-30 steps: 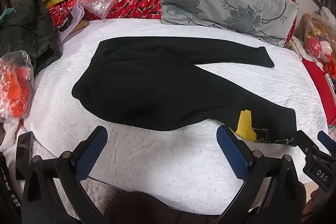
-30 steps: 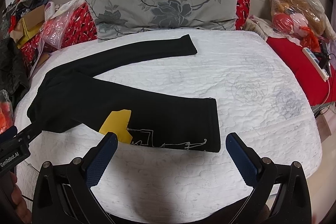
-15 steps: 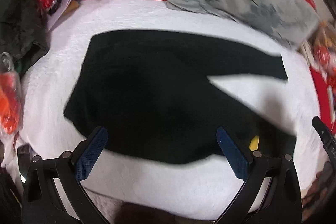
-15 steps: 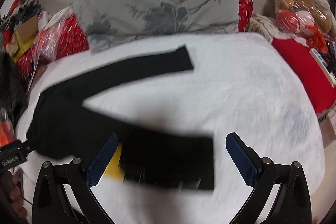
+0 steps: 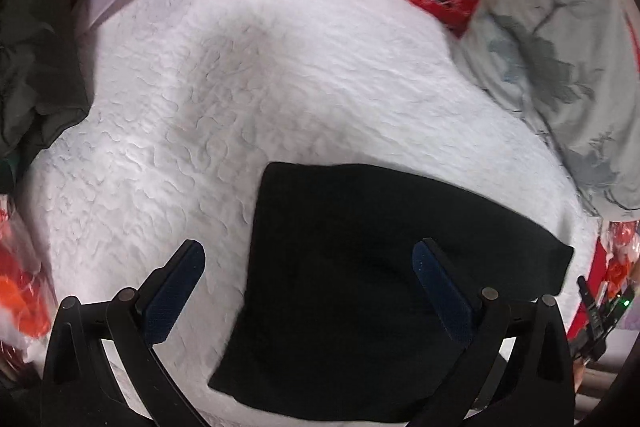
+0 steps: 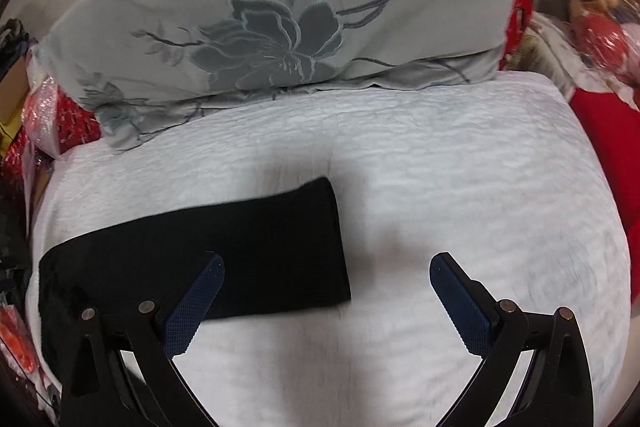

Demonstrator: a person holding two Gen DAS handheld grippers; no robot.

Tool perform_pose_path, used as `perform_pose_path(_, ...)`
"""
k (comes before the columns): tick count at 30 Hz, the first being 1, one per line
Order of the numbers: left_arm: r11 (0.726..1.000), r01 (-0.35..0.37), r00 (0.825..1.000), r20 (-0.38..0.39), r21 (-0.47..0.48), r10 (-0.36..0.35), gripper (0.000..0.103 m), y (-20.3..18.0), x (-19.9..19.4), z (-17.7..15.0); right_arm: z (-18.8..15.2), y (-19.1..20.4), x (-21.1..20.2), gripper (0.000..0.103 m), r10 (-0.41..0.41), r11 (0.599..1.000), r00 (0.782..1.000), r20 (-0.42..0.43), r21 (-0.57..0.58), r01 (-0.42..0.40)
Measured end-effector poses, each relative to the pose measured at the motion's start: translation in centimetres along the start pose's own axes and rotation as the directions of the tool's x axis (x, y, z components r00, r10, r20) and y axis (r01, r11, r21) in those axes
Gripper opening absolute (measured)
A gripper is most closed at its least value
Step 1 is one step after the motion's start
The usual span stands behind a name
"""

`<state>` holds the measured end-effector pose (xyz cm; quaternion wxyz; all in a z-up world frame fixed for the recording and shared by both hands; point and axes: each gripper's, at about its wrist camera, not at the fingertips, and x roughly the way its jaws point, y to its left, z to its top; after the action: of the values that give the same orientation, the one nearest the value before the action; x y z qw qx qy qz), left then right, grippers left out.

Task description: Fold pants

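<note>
Black pants [image 5: 380, 287] lie flat on the white quilted bed [image 5: 200, 107], in front of the grey flowered pillow [image 6: 272, 15], with the pillow-side edge just short of it. Left tool [image 5: 308, 291] hangs spread wide over the near part of the pants, holding nothing; right tool [image 6: 328, 303] is equally wide and empty, one blue pad [image 6: 196, 307] over the pants end nearest the pillow, the other over bare quilt. Both views are blurred, so which part is waist or hem is unclear. Risk, as I judge it: closing on the top layer alone, or snagging the quilt with it, would drag the cloth crooked and spoil the fold.
</note>
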<state>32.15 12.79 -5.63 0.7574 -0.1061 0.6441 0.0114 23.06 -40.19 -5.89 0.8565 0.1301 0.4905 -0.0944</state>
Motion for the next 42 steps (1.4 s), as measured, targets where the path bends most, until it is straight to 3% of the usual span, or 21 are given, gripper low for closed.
perform_pose_path(5, 1.000, -0.016, 1.000, -0.025, 0.008, 0.016, 0.103, 0.8, 3.0, 1.1, 1.8, 0.6, 3.2, 0.103, -0.014, 0.999, 0.999, -0.034, -0.042, 0.013)
perform_pose_path(10, 0.996, 0.042, 0.998, -0.043, -0.072, -0.046, 0.103, 1.8, 5.5, 2.1, 2.3, 1.6, 6.2, 0.099, -0.001, 0.996, 0.996, -0.092, -0.085, -0.007)
perform_pose_path(11, 0.997, 0.042, 0.998, -0.045, -0.067, -0.045, 0.101, 1.6, 5.9, 2.1, 2.3, 1.8, 6.6, 0.092, 0.016, 0.996, 0.994, -0.106, -0.088, -0.025)
perform_pose_path(12, 0.998, 0.037, 0.998, -0.044, -0.054, -0.040, 0.091, 1.2, 6.0, 2.2, 2.3, 1.9, 7.0, 0.086, 0.035, 0.995, 0.992, -0.121, -0.088, -0.046)
perform_pose_path(13, 0.999, 0.032, 0.998, -0.045, -0.039, -0.034, 0.075, 0.9, 6.0, 2.5, 2.1, 2.0, 7.3, 0.074, 0.040, 0.995, 0.990, -0.134, -0.086, -0.052)
perform_pose_path(14, 0.999, 0.024, 0.999, -0.045, -0.024, -0.025, 0.065, 0.5, 6.1, 2.5, 2.1, 2.3, 7.3, 0.069, 0.024, 0.994, 0.992, -0.122, -0.100, -0.037)
perform_pose_path(15, 1.000, 0.015, 0.999, -0.046, -0.019, -0.016, 0.045, 0.4, 6.2, 2.7, 2.0, 2.4, 7.1, 0.061, 0.030, 0.993, 0.993, -0.112, -0.113, -0.043)
perform_pose_path(16, 1.000, -0.006, 0.999, -0.046, -0.016, 0.005, 0.033, 0.1, 6.2, 2.8, 2.0, 2.6, 6.9, 0.034, 0.033, 0.991, 0.994, -0.106, -0.127, -0.046)
perform_pose_path(17, 1.000, -0.011, 0.999, -0.044, -0.015, 0.011, 0.031, 0.0, 6.1, 2.8, 2.1, 2.5, 6.7, 0.014, 0.032, 0.990, 0.994, -0.106, -0.132, -0.045)
perform_pose_path(23, 1.000, 0.001, 0.999, 0.036, -0.011, -0.001, 0.027, -0.3, 2.2, 1.6, 1.8, 2.7, 3.7, 0.012, 0.075, 0.985, 0.996, -0.048, -0.151, -0.081)
perform_pose_path(29, 0.999, 0.052, 0.992, 0.116, 0.002, -0.052, 0.025, 0.6, -3.3, -1.5, 0.0, 3.0, -2.3, 0.011, 0.156, 0.978, 0.985, 0.067, -0.153, -0.145)
perform_pose_path(36, 0.993, 0.114, 0.978, 0.177, -0.006, -0.111, 0.024, 2.6, -7.0, -6.9, -6.2, 1.4, -9.7, 0.012, 0.243, 0.966, 0.953, 0.179, -0.134, -0.221)
perform_pose_path(42, 0.989, 0.142, 0.980, 0.143, -0.041, -0.135, 0.024, 6.1, -5.2, -12.8, -14.0, -0.5, -12.8, 0.012, 0.281, 0.959, 0.941, 0.187, -0.097, -0.267)
